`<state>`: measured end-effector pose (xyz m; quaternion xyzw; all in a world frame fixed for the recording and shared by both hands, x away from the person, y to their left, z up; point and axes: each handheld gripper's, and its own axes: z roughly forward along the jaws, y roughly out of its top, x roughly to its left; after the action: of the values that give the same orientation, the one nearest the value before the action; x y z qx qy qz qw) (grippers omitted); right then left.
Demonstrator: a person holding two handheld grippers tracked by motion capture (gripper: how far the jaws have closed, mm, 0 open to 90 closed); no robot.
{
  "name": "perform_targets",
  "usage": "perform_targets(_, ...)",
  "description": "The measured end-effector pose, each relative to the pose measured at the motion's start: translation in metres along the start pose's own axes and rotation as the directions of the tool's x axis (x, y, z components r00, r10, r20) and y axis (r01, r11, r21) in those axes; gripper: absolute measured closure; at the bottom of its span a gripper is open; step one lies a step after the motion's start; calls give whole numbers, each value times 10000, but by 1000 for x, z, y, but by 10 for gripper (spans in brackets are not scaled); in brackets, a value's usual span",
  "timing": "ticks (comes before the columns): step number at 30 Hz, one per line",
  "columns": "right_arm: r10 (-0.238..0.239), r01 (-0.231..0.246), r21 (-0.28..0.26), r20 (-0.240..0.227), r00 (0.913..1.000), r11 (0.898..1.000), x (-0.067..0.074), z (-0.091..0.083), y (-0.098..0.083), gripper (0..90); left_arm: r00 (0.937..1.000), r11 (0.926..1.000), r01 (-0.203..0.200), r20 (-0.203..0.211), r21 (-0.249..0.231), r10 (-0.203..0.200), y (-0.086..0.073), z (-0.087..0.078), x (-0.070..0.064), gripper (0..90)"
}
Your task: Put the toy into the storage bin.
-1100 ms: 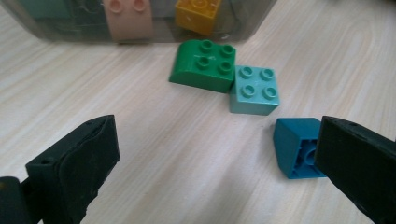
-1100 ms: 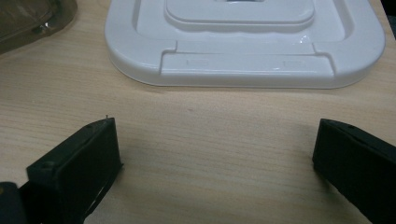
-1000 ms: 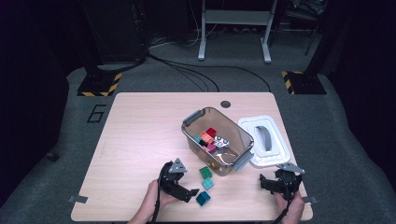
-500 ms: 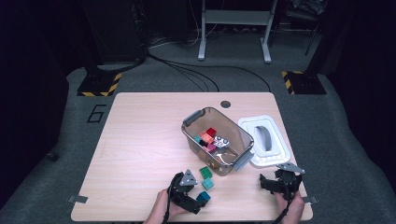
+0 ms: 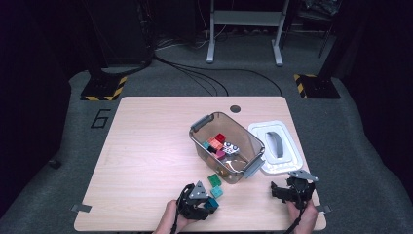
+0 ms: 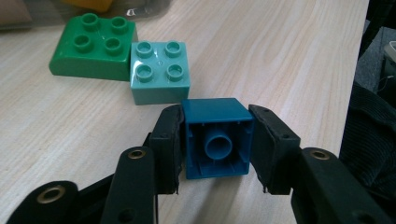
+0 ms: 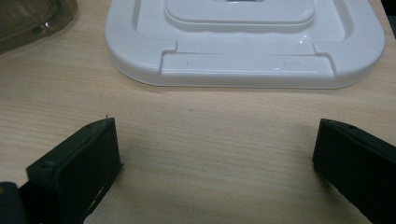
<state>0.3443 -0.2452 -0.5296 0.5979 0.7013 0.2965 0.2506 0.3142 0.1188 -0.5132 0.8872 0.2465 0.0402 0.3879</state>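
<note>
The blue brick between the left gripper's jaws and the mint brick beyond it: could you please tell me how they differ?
The blue brick lies tipped over, its hollow underside showing; the mint brick sits studs up. The blue brick sits between the left gripper jaws, which have just been closing; the mint brick touches the green brick. Both look similar in size.

table (image 5: 146, 146): light wood
box (image 5: 202, 124): clear plastic, in the middle, toy blocks inside
lid (image 5: 287, 165): white, just beside the box
green block (image 6: 93, 46): touching the pale green block (image 6: 159, 70)
blue block (image 6: 215, 135): lying on its side
</note>
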Motion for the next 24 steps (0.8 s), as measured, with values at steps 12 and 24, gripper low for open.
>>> perform_targets(12, -3, 3, -1, 4, 10000, 10000, 0, 0, 0, 0, 9998, 9999, 39, -194, -97, -41, -2, -22, 11, 592)
perform_targets(24, -1, 1, -4, 7, 10000, 10000, 0, 0, 0, 0, 9965, 9982, 436, -691, -419, -464, -3, -41, 41, 592)
